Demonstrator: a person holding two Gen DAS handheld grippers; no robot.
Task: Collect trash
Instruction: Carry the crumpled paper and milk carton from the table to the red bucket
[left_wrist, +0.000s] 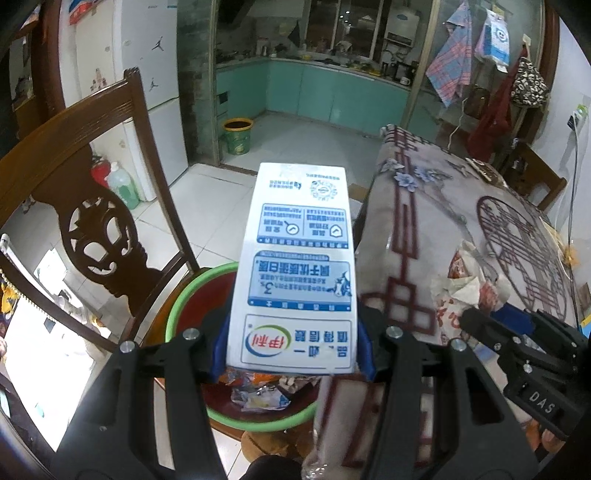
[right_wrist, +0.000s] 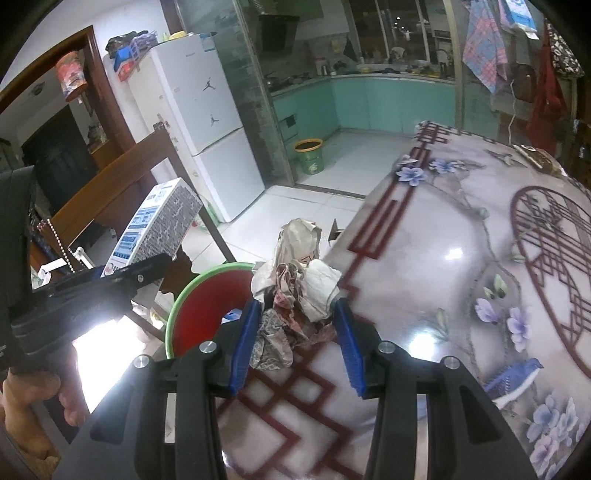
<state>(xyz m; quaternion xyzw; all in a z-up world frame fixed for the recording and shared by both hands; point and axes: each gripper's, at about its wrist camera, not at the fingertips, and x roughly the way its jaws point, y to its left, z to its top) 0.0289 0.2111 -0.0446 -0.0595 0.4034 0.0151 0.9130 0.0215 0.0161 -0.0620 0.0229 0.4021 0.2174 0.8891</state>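
In the left wrist view, left gripper (left_wrist: 293, 354) squeezed shut on one white milk carton (left_wrist: 295, 266), blue pads pressed on both sides near its bottom end. Held out over one round bin (left_wrist: 177, 306) with a green rim and red inside, most likely so the carton can drop right in. Some shiny wrappers (left_wrist: 258, 391) already down in the bin, too jumbled to count. Bin tucked just beside the table (left_wrist: 424, 206), next to one brown wooden chair (left_wrist: 92, 184), handy for both grippers to reach. Off to the right, right gripper (left_wrist: 491, 325) low over the table by a crumpled paper wad (left_wrist: 469, 280). In the right wrist view, right gripper (right_wrist: 295, 332) with its two blue pads set on either side of that one paper wad (right_wrist: 299, 280) at the table (right_wrist: 443, 258) edge. Pads touching the paper or just near it, hard to tell, so cannot say if gripped yet. Same bin (right_wrist: 192, 295) just left of the wad, a short trip away. Left gripper (right_wrist: 122, 277) up at the left with the carton (right_wrist: 159, 225) tilted above the bin. Far back, one more green bin (right_wrist: 309, 157) on the kitchen floor.
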